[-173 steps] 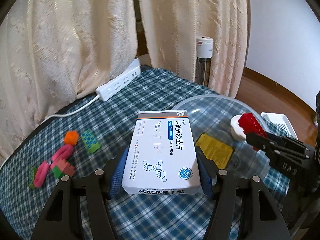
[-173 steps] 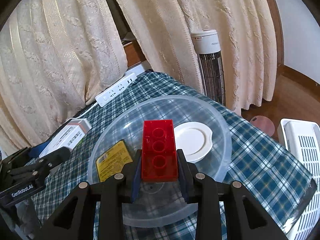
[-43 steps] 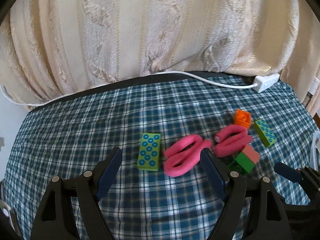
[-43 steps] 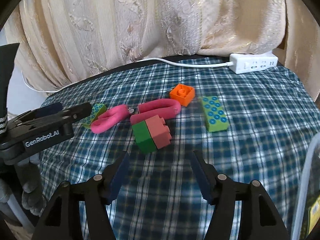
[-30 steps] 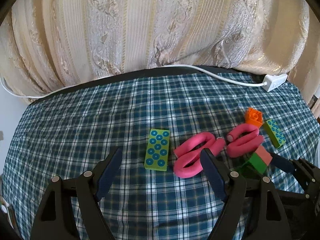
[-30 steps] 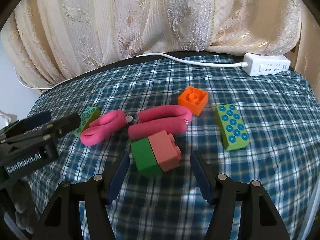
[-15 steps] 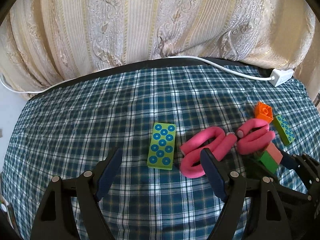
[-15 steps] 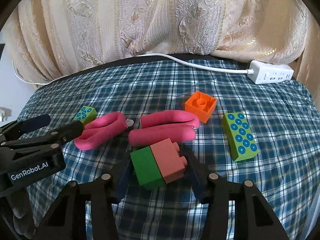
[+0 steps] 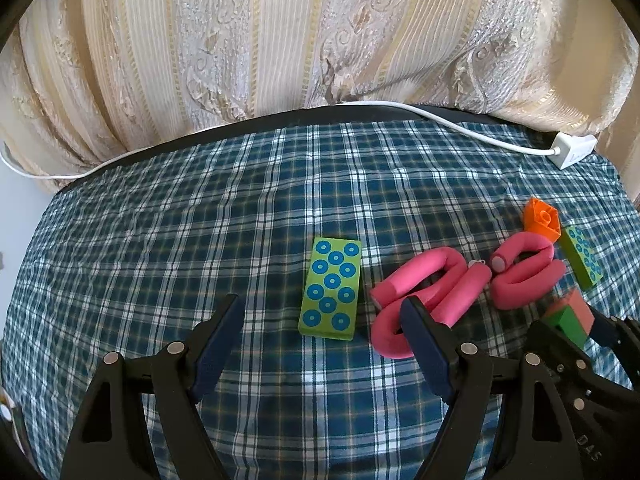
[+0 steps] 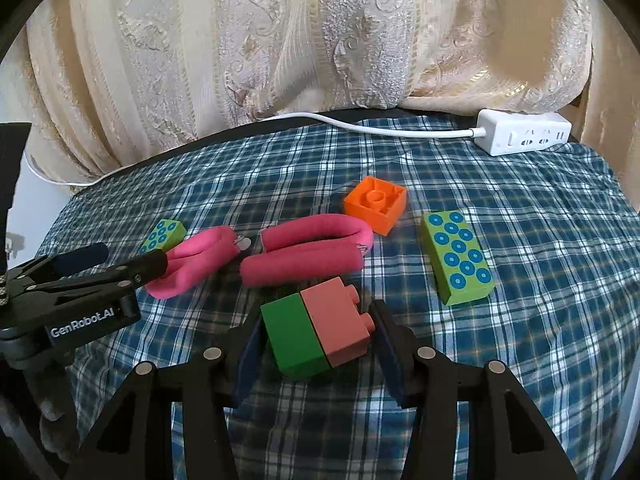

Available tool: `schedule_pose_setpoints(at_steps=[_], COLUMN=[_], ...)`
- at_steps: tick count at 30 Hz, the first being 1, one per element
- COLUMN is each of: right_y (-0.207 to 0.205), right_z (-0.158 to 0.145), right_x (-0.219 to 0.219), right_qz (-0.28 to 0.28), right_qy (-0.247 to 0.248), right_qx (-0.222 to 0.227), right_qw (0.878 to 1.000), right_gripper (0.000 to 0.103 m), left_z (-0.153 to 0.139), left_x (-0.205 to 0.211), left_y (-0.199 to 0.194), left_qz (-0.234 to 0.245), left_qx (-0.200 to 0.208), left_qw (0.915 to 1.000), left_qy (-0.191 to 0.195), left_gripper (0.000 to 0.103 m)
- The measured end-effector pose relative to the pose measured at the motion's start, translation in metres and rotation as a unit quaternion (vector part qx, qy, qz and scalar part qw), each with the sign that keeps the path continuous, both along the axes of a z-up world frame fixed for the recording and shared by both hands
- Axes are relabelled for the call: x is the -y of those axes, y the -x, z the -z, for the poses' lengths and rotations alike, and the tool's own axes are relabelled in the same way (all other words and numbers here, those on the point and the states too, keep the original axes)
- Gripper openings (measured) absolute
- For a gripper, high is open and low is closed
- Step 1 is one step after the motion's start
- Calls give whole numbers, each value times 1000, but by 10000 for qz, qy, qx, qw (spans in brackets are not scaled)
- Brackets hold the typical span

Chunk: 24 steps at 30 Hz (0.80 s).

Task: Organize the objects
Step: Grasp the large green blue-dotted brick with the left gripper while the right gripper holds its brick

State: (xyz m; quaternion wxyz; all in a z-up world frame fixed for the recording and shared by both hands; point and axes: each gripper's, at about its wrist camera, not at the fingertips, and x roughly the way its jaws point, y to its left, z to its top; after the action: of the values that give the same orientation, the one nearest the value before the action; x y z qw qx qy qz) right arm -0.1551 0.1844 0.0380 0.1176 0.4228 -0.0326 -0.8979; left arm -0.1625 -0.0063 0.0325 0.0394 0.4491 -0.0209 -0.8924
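- The green-and-pink brick pair (image 10: 320, 330) lies on its side on the plaid cloth (image 10: 540, 320) of the tabletop, between the fingers of the right gripper (image 10: 316, 340).
- Its long axis runs across the gap between the fingers, green half toward the left finger, pink half with its studs toward the right finger.
- The right fingers are spread to either side of the pair; whether the pads touch it cannot be told.
- Just behind the pair lies a folded pink foam roller (image 10: 308, 254), its long axis across the view.
- A second pink foam roller (image 10: 192, 264) lies behind and left of the pair.
- An orange square brick (image 10: 376, 204) sits hollow side up behind the pair, beside the first roller's bend.
- A green brick with blue dots (image 10: 458, 256) lies right of the pair, long axis running away from the camera.
- Another dotted green brick (image 9: 331, 288) lies far left of the pair, ahead of the left gripper (image 9: 324, 326), long axis pointing away.
- The left fingers are spread wide and hold nothing; the right one overlaps the second roller in the left wrist view.
- The left gripper's side reads "GenRobot.AI"; the right gripper's body shows "DAS".
- A white power strip (image 10: 524, 136) with its cord lies far behind the pair by the cream curtain (image 10: 320, 40).
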Motion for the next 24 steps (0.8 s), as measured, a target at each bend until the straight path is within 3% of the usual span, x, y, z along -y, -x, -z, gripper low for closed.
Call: schedule_pose_setpoints(at_steps=[24], right_y=[-3], right_z=[1], right_x=[-3], right_qz=[-77], right_qy=[137], right_qx=[29], right_qw=[9999], right_gripper=[54], left_z=[6], left_x=[12], left_y=[6], left_qz=[-6], left_qx=[-24], left_qw=[9999], left_qy=[-155], left_gripper=[87])
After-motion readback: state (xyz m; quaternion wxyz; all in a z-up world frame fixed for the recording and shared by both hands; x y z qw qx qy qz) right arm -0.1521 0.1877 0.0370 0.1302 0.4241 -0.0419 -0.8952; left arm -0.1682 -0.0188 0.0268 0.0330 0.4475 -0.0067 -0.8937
